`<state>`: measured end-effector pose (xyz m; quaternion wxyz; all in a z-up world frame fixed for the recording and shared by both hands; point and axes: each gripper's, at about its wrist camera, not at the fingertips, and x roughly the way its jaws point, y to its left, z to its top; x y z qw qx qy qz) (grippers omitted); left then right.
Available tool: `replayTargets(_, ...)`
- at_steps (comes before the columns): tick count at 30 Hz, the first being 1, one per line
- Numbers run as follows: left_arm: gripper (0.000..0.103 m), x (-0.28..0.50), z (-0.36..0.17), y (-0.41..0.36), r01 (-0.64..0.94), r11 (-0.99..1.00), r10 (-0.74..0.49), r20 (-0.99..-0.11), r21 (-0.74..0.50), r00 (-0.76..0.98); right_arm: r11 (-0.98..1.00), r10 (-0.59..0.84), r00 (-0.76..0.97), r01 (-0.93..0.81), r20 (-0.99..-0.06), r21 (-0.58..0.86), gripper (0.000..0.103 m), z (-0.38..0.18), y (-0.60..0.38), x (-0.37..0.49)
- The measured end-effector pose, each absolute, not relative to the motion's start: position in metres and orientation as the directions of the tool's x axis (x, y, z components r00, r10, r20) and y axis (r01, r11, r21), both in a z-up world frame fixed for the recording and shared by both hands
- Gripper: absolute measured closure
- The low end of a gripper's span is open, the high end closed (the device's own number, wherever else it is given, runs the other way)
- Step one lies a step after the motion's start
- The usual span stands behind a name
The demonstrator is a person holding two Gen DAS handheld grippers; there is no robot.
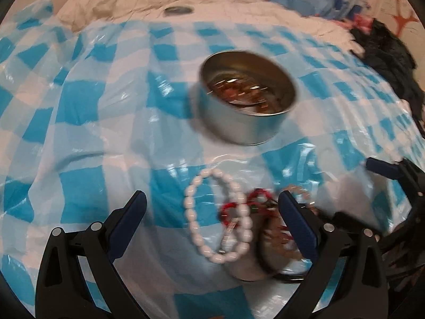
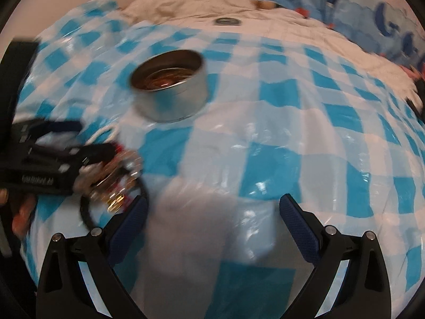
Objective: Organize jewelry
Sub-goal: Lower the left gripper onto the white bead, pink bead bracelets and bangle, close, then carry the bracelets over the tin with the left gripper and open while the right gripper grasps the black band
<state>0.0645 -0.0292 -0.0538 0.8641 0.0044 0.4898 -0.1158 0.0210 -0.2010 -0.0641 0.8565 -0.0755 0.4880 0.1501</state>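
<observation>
A bedroom at home: rumpled quilt [image 1: 239,2] and printed bedding [image 2: 385,21] under checkered sheet [image 2: 292,93].

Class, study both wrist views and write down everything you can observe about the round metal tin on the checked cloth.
The round metal tin is a low, silver-coloured cylinder with plain shiny walls and no lid on it. It stands upright on the blue-and-white checked plastic cloth, beyond the loose jewellery. Inside lie reddish and gold-toned pieces, too blurred to name, mirrored in the inner wall. Neither gripper touches it. In the right wrist view it sits left of centre, again standing alone on the cloth.
</observation>
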Motion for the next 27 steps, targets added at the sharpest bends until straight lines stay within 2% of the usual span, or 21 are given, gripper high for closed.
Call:
replayTargets(3,0.008,0.057,-0.057,-0.042,0.286,0.954,-0.219,-0.857,-0.087,0.467,0.909,0.253,0.462,-0.414,-0.850,0.045,0.007,-0.059,-0.193,0.010)
replayTargets(5,0.013,0.052,-0.061,-0.049,0.333,0.940,-0.230,-0.865,-0.078,0.446,0.894,0.267,0.456,-0.447,-0.849,0.041,0.007,-0.058,-0.188,0.006)
replayTargets(6,0.024,0.051,-0.063,-0.051,0.345,0.935,-0.241,-0.870,-0.088,0.430,0.884,0.269,0.449,-0.467,-0.852,0.033,0.007,-0.058,-0.184,0.003)
replayTargets(7,0.041,0.051,-0.064,-0.050,0.354,0.930,-0.250,-0.874,-0.097,0.418,0.876,0.275,0.453,-0.482,-0.848,0.026,0.007,-0.058,-0.180,0.000)
replayTargets(10,0.050,0.050,-0.064,-0.051,0.365,0.924,-0.265,-0.878,-0.114,0.398,0.861,0.294,0.453,-0.508,-0.842,0.028,0.007,-0.057,-0.175,-0.003)
replayTargets(16,0.051,0.052,-0.055,-0.037,0.342,0.923,-0.310,-0.869,-0.177,0.386,0.843,0.347,0.454,-0.534,-0.821,0.061,0.007,-0.054,-0.170,-0.005)
replayTargets(22,0.051,0.058,-0.017,-0.008,0.296,0.914,-0.391,-0.790,-0.276,0.472,0.821,0.361,0.447,-0.569,-0.819,0.052,0.007,-0.061,-0.146,-0.002)
replayTargets(25,0.051,0.063,0.001,-0.003,0.296,0.908,-0.412,-0.752,-0.295,0.515,0.827,0.314,0.431,-0.561,-0.846,0.022,0.007,-0.077,-0.135,0.001)
replayTargets(26,0.051,0.066,0.004,-0.003,0.296,0.904,-0.423,-0.744,-0.309,0.518,0.829,0.317,0.434,-0.558,-0.843,0.025,0.009,-0.078,-0.135,0.001)
replayTargets(27,0.051,0.069,0.008,-0.003,0.297,0.899,-0.435,-0.734,-0.322,0.520,0.832,0.331,0.428,-0.552,-0.841,0.047,0.024,-0.079,-0.136,0.003)
